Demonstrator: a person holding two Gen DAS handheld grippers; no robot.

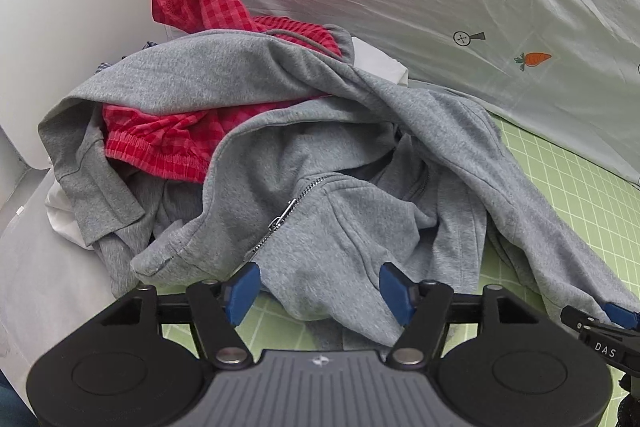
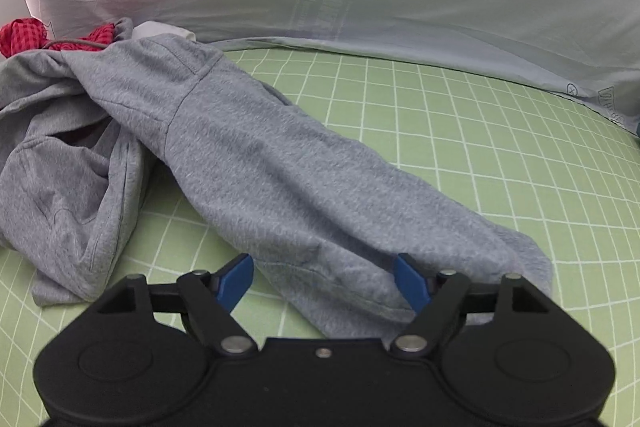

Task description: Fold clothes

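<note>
- Where green checked mat point(image 2: 460, 131) meets pale printed sheet point(image 2: 400, 11): heaped laundry.
- Grey zip hoodie point(image 1: 320, 155), crumpled over red checked garment point(image 1: 160, 143); sleeve point(image 2: 304, 187) stretched across mat.
- Soft, floppy, fairly light; best grasped at hem or cuff.
- Left gripper point(image 1: 318, 287), right gripper point(image 2: 324, 281): jaws apart, straddling grey cloth, clamping nothing.
</note>
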